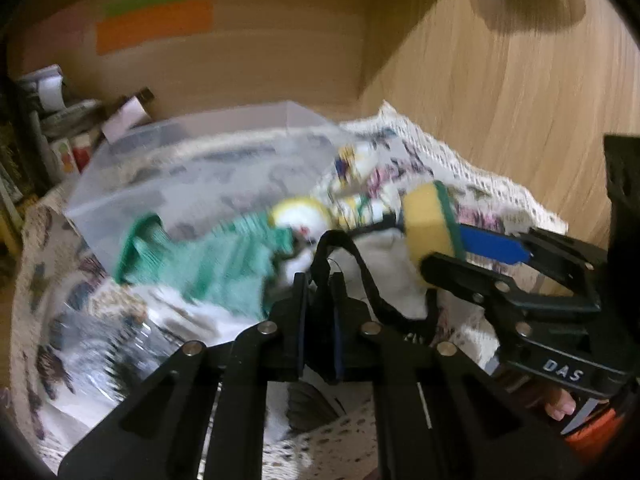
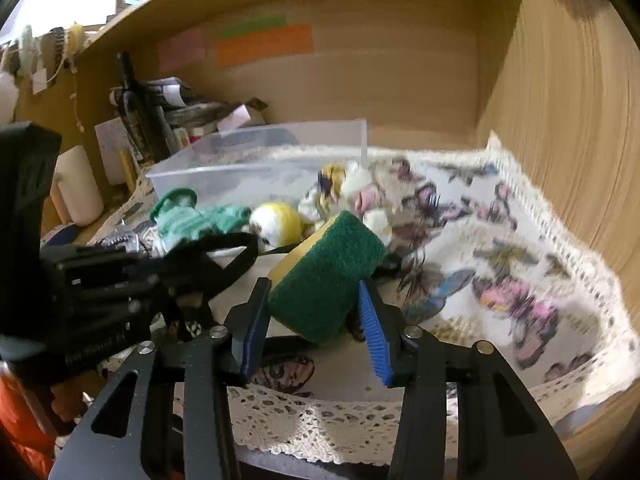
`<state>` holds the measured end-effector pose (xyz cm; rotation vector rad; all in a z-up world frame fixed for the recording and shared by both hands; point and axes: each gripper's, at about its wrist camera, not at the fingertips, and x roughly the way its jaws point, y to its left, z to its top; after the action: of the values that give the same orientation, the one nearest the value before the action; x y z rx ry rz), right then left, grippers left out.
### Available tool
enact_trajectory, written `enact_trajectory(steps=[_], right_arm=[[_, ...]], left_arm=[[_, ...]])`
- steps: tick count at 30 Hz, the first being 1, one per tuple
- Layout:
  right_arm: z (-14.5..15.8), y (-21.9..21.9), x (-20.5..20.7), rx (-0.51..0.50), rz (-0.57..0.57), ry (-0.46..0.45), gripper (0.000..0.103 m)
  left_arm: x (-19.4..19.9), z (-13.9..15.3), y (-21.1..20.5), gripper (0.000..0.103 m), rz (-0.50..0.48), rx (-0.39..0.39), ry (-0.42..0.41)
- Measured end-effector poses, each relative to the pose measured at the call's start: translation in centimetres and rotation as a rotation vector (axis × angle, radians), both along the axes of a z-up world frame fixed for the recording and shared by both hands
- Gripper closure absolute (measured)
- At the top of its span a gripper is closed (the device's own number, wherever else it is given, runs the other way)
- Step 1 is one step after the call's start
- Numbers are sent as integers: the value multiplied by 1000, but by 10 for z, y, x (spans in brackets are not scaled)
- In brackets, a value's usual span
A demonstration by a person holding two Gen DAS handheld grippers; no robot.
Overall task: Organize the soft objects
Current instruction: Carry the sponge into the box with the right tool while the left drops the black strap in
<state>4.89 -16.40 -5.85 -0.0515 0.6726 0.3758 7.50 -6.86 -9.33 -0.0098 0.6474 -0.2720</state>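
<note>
Two grips are set: beyond the heap, the clear plastic bin [image 2: 256, 152] waits; the right gripper [image 2: 316, 312] squeezes the sponge [image 2: 324, 276], the left gripper [image 1: 320, 280] is clamped on a black strap [image 1: 340, 244]. Next, carry both binward.

One sponge [image 2: 326, 276], one green cloth [image 2: 200, 218], one yellow-white ball [image 2: 278, 222], one clear bin [image 2: 256, 160], two grippers [image 2: 310, 320] [image 1: 320, 300].

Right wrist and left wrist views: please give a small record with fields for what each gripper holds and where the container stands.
right gripper: shut on the sponge, green side up
left gripper: shut on a black strap of a white cloth item
clear box: behind the pile, on the butterfly cloth
green sock: lying before the box
</note>
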Motion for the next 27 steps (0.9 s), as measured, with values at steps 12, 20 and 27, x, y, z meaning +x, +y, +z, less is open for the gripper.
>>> enact_trajectory(steps=[12,20,27], right_arm=[[55,1,5,-3,19,-158,63],[67,18,30,-25,61,-177,63],[79,29,56,-25,80,-183,63]], left_arm=[[-4,75,35,96,94,1,-187],[19,112,59,96,137,50,-218],[49,137,77,96,183,46,-226]])
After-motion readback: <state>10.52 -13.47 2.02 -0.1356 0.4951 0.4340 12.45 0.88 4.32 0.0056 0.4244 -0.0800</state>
